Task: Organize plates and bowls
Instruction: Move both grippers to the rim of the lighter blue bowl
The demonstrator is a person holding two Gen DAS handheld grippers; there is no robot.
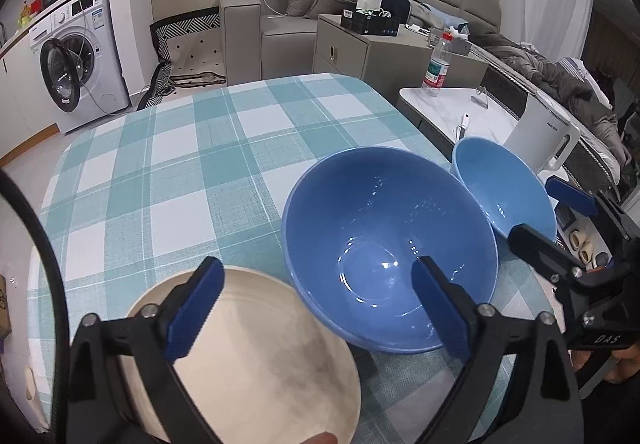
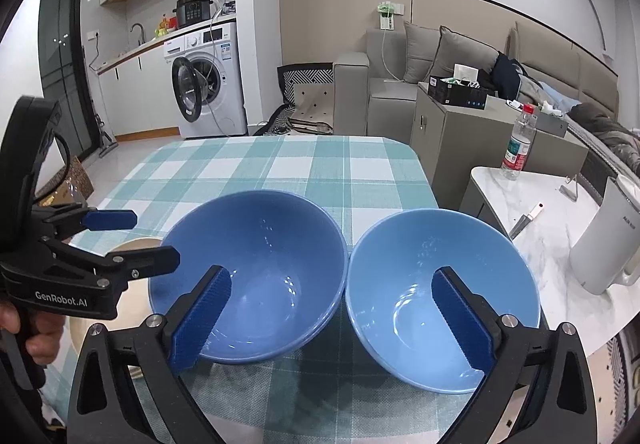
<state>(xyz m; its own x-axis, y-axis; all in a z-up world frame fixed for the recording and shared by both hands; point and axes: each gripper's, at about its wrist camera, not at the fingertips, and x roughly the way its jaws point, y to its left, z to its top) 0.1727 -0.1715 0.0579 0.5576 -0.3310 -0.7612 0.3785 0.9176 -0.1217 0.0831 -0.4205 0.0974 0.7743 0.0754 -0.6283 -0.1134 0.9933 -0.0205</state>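
A dark blue bowl [image 1: 384, 244] [image 2: 256, 264] and a lighter blue bowl [image 1: 504, 183] [image 2: 436, 284] stand side by side on the checked tablecloth [image 1: 180, 171] [image 2: 280, 163]. A cream plate [image 1: 260, 356] [image 2: 132, 246] lies left of the dark bowl. My left gripper [image 1: 320, 308] is open and empty, one finger over the plate, the other over the dark bowl's rim. My right gripper [image 2: 332, 320] is open and empty, its fingers over the two bowls. The right gripper [image 1: 556, 215] shows in the left wrist view, the left gripper [image 2: 132, 236] in the right wrist view.
A white side table [image 2: 552, 228] to the right carries a kettle [image 2: 604, 240], a water bottle [image 2: 520, 143] and a knife [image 2: 524, 222]. A sofa [image 2: 400, 83], a cabinet [image 2: 460, 131] and a washing machine [image 2: 208, 79] stand beyond the table.
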